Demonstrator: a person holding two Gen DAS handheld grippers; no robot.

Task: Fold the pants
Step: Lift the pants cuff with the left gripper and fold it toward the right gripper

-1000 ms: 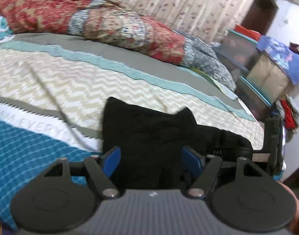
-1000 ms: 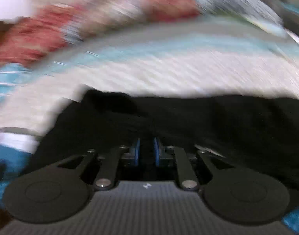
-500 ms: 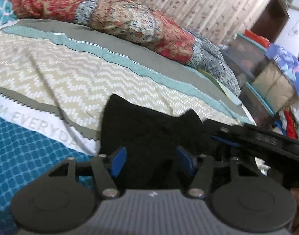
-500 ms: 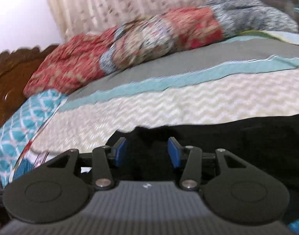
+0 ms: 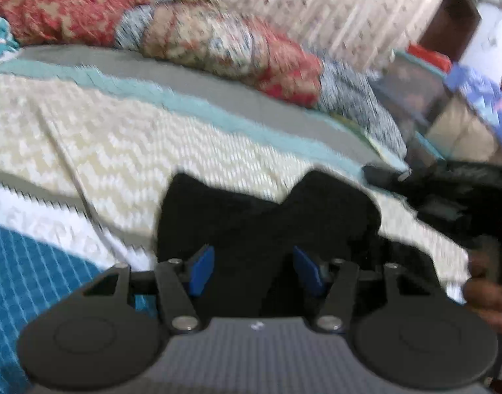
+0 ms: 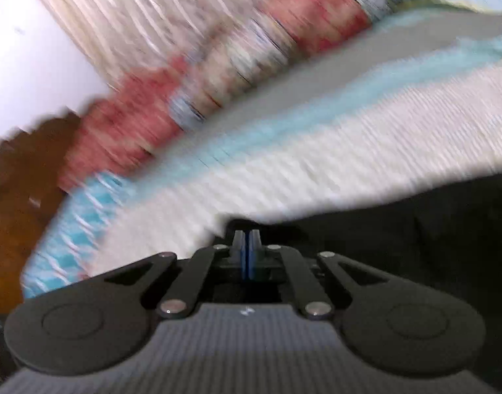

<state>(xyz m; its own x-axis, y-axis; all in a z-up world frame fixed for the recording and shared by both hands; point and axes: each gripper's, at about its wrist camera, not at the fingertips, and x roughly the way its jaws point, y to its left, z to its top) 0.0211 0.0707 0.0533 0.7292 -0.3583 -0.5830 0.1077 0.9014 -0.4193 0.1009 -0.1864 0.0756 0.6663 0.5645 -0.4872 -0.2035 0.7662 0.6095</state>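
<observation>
Blurred bedspread (image 5: 159,144) under black pants (image 5: 251,220); left claw (image 5: 252,271) spread, right claw (image 6: 246,256) pressed together.

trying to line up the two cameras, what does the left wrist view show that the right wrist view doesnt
Only the left wrist view: the left gripper, its jaws apart over the black pants, stacked boxes beside the bed, and a hand at the right edge.

Only the right wrist view: the right gripper, jaws shut at the pants' edge, and a brown wooden headboard.

Both: the pants, the striped bedspread, the red quilt and the curtain.
</observation>
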